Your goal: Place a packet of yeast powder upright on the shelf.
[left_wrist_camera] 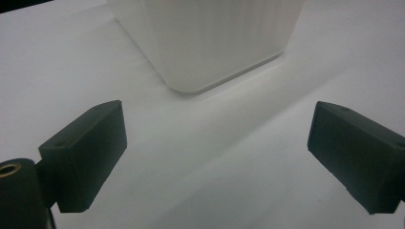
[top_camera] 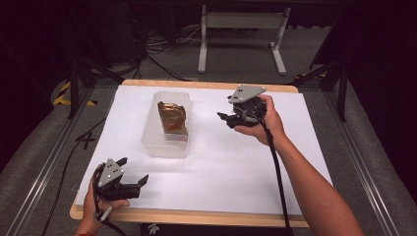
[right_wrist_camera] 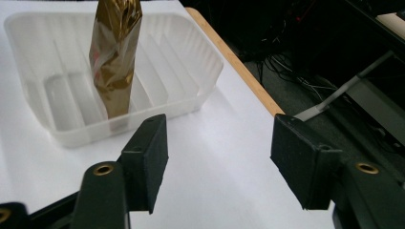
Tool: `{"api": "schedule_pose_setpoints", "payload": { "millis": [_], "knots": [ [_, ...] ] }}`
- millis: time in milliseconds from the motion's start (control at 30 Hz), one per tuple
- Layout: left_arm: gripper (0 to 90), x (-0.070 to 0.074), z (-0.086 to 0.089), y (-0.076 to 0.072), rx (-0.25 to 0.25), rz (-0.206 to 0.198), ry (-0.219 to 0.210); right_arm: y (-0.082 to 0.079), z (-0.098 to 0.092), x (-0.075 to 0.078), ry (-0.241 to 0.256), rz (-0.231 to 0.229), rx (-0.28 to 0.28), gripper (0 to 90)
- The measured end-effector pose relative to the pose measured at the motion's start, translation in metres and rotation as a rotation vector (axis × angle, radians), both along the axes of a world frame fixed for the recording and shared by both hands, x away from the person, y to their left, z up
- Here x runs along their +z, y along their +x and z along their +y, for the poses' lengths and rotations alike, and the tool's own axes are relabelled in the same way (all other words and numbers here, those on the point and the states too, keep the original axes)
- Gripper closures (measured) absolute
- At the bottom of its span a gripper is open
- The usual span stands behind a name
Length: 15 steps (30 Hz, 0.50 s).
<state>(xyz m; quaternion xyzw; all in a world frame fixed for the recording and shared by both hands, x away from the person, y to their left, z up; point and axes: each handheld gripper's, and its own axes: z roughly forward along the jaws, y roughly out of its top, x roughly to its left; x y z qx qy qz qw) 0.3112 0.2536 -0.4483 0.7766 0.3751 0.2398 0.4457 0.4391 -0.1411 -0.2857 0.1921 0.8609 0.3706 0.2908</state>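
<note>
Both jaws wide and empty, left gripper point(top_camera: 129, 186) low, right gripper point(top_camera: 227, 118) beside the tray point(top_camera: 150, 142) — best squared up on the upright gold packet point(top_camera: 172, 117) before closing.

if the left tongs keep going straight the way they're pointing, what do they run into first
Probably the near wall of the clear plastic tray, which sits straight ahead between the open jaws of the left tongs. Only bare white table lies between them, though the depth is hard to judge.
</note>
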Motion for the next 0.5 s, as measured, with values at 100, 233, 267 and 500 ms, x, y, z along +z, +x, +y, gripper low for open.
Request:
{"api": "schedule_pose_setpoints", "payload": {
  "millis": [100,233,267,500],
  "knots": [
    [6.8,0.000,-0.001,0.000,-0.003,-0.003,0.009,-0.005,-0.004,0.000,-0.035,-0.024,-0.010,35.7],
    [6.9,0.000,-0.002,0.000,-0.007,-0.005,0.014,-0.015,-0.012,-0.004,-0.051,-0.019,-0.013,32.8],
    [6.9,0.000,-0.003,0.000,-0.005,-0.003,0.016,-0.016,-0.013,-0.005,-0.056,-0.017,-0.005,32.0],
    [6.9,0.000,-0.004,0.000,-0.006,0.001,0.023,-0.026,-0.028,-0.014,-0.090,-0.012,-0.031,26.9]
  ]
}}
